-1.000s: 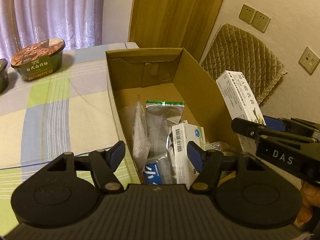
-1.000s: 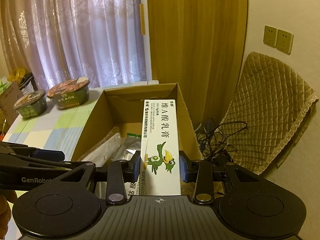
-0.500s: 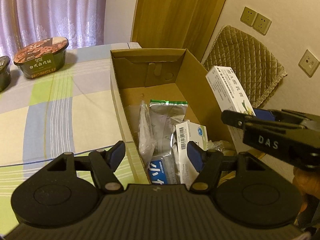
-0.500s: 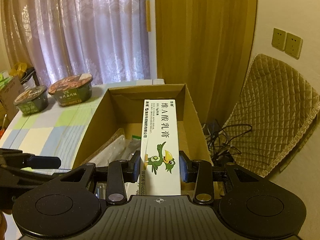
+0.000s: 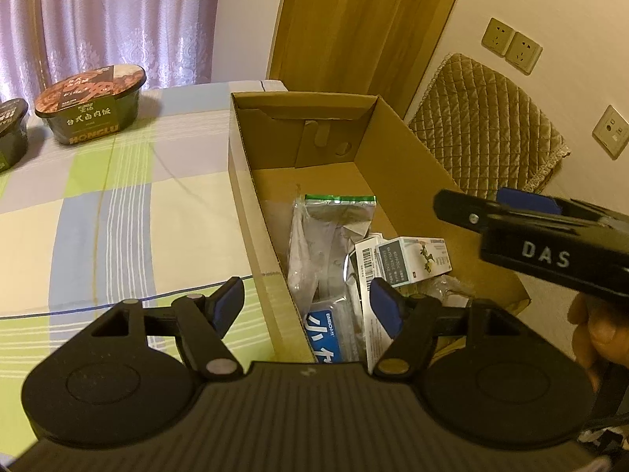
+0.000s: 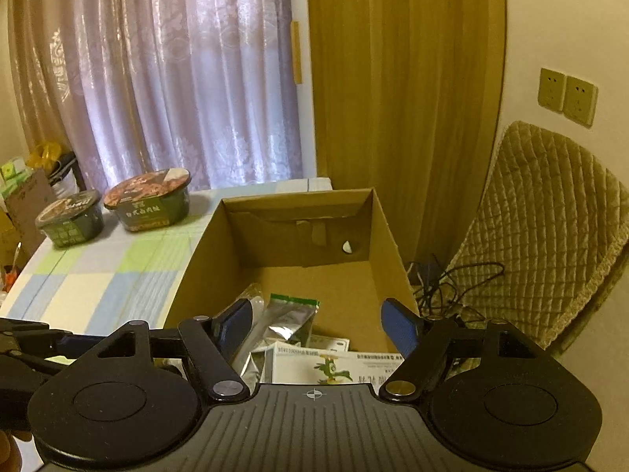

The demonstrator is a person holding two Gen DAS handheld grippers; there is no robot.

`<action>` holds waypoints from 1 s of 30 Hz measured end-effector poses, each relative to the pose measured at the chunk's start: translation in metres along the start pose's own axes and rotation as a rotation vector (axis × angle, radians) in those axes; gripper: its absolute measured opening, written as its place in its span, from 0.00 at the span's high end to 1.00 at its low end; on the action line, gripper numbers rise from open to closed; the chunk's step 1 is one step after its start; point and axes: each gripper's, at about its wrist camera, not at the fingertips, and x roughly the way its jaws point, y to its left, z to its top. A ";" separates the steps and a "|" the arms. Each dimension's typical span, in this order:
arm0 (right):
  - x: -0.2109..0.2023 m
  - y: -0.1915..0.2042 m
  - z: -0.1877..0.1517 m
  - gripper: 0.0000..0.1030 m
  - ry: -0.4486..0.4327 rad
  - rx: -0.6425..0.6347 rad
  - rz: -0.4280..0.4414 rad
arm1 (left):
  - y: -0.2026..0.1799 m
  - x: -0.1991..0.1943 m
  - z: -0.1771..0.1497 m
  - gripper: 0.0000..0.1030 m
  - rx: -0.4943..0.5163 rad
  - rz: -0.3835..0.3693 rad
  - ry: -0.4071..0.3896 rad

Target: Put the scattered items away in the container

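A cream plaster wall (image 6: pixel 558 19) carries a pair of beige double sockets (image 6: pixel 567 96), and a further single socket plate (image 5: pixel 610 131) sits lower down. Beside it hang tall mustard-brown curtains (image 6: pixel 405 98), then sheer lilac patterned curtains (image 6: pixel 177 78) lit softly from behind. A quilted olive-gold padded cover (image 6: pixel 550 228) leans by the wall, with tangled black cables (image 6: pixel 444 279) at its foot. The counter wears a checked cloth of pale green, blue and cream (image 5: pixel 118 212). The light is dim and warm.
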 end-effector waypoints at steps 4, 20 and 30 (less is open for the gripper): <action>-0.008 -0.004 -0.004 0.24 0.009 0.028 -0.011 | 0.000 -0.002 -0.001 0.34 0.003 -0.001 -0.001; -0.082 -0.012 -0.022 0.24 0.015 0.168 -0.043 | -0.004 -0.054 -0.019 0.07 -0.008 0.011 -0.038; -0.140 -0.001 -0.037 0.20 0.014 0.204 -0.057 | -0.016 -0.105 -0.039 0.01 -0.008 0.022 -0.069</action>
